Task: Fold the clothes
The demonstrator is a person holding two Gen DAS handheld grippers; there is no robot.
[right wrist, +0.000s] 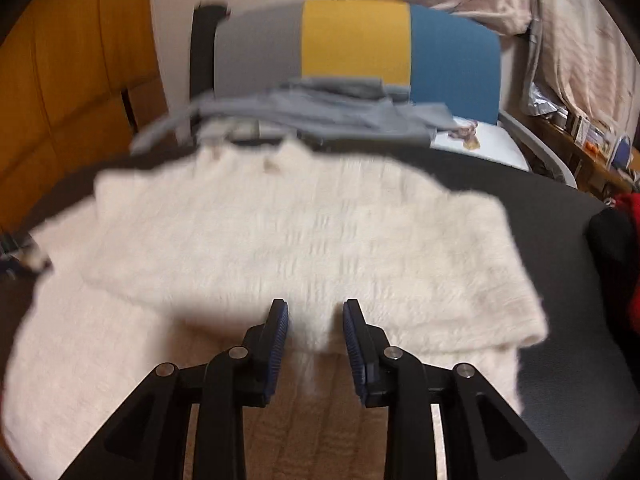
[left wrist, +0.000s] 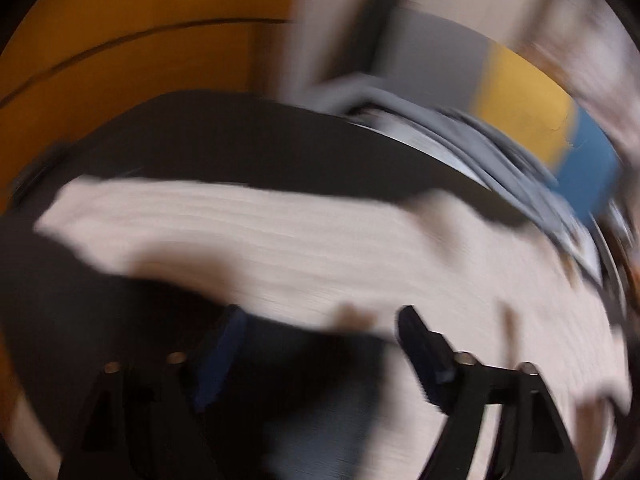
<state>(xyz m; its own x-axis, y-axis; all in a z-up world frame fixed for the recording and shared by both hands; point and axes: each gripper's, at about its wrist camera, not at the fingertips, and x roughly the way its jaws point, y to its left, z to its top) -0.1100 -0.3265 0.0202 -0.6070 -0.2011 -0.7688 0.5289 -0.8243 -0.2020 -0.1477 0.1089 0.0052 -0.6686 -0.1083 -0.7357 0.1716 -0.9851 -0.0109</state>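
Nearest to us, the right tongs (right wrist: 315,334) stand part open above the near hem of the cream sweater (right wrist: 280,240). The fuzzy fold edge shows in the gap between the blue pads (right wrist: 280,332), yet we cannot see them pressing on it, so we judge nothing is held there. The left tongs (left wrist: 320,344) gape wide and empty in a badly smeared view, with the same sweater streaking across just beyond their tips and the dark surface (left wrist: 224,148) under it.

We take the step in hand to be settling one fold and lining up the next. To do it well, we would let both tongs clear the knit before shifting, then pinch the doubled edge low and evenly at two matching points, so the thick pile does not drag or bunch.

The sweater lies flat on the surface in front of both tongs, its right portion folded over and its neckline away from us. Beyond it a heap of grey clothes (right wrist: 320,108) waits on a chair (right wrist: 452,60) banded grey, yellow and blue.
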